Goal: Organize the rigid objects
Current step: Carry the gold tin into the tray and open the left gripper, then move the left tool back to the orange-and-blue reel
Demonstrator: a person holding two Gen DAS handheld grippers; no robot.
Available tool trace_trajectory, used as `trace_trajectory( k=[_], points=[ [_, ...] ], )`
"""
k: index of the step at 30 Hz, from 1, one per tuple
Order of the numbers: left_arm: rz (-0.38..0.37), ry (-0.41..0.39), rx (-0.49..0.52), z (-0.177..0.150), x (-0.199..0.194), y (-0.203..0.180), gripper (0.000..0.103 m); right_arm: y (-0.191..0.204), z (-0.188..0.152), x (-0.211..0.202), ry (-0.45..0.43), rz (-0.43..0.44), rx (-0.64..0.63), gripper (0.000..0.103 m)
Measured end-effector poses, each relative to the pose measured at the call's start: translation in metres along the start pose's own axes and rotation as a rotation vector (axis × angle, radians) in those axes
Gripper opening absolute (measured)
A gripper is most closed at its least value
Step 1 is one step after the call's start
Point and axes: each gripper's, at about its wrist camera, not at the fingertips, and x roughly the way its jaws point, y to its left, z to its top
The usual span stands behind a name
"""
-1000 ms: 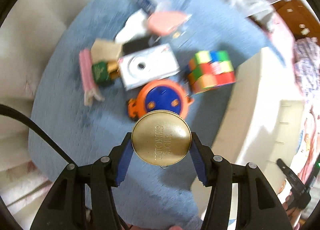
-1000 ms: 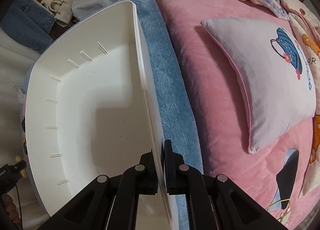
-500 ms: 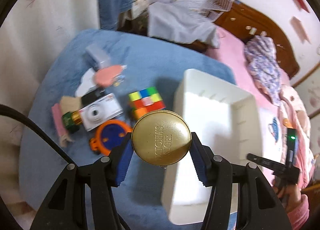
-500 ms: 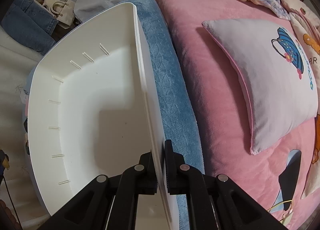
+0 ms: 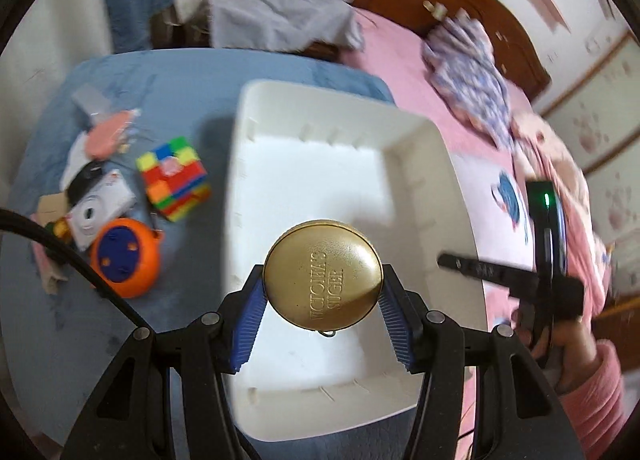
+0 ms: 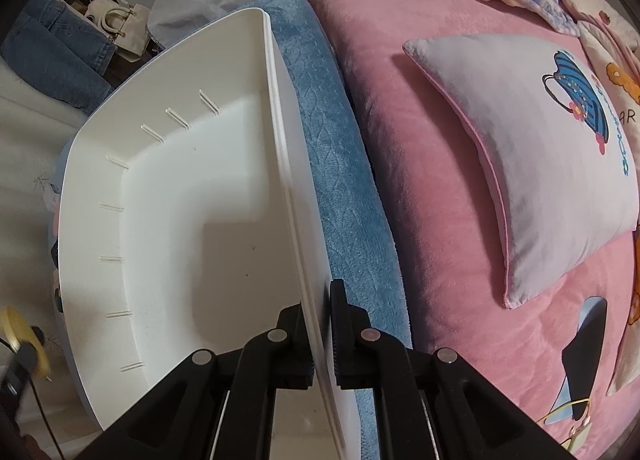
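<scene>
**Gold tin held over the white bin**

The left gripper (image 5: 323, 324) is clamped on a round gold tin (image 5: 323, 274), its blue-padded fingers (image 5: 249, 322) pressed to either side of the embossed lid. In the left wrist view the tin sits at lower centre of the frame, in front of the open inside of the white plastic bin (image 5: 416, 132); whether it touches the floor of the bin I cannot tell.

The right gripper (image 6: 320, 336) is closed on the bin's long side wall (image 6: 288, 164), one finger inside and one outside, at the bottom centre of its view.

Left of the bin, on the blue blanket (image 5: 192, 84), lie a Rubik's cube (image 5: 174, 178), a white toy camera (image 5: 100, 208) and an orange-and-blue round case (image 5: 125, 258), close together. A lilac cushion (image 6: 532, 140) rests on the pink bedspread (image 6: 420, 220) at right.
</scene>
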Motion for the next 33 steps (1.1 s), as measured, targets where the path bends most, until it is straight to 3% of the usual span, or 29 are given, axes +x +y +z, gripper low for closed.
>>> trace_trajectory(
  k=[9,15,20,27,33],
  points=[
    [-0.042,0.051,0.156,-0.011,0.015,-0.04,0.058,0.0,0.0,0.0,-0.008,-0.005,-0.002,0.006],
    [-0.031,0.059,0.215,-0.012,0.016,-0.051,0.058,0.0,0.0,0.0,-0.011,-0.006,0.005,0.006],
    [-0.069,0.079,0.244,-0.011,0.017,-0.06,0.059,-0.001,0.0,0.0,-0.012,-0.008,0.014,0.006],
    [-0.05,0.04,0.299,-0.007,0.006,-0.07,0.078,-0.003,-0.001,0.0,-0.015,-0.004,0.032,0.006],
    [-0.025,0.028,0.283,-0.001,-0.007,-0.06,0.079,-0.003,-0.002,0.0,-0.019,-0.011,0.034,0.006]
  ],
)
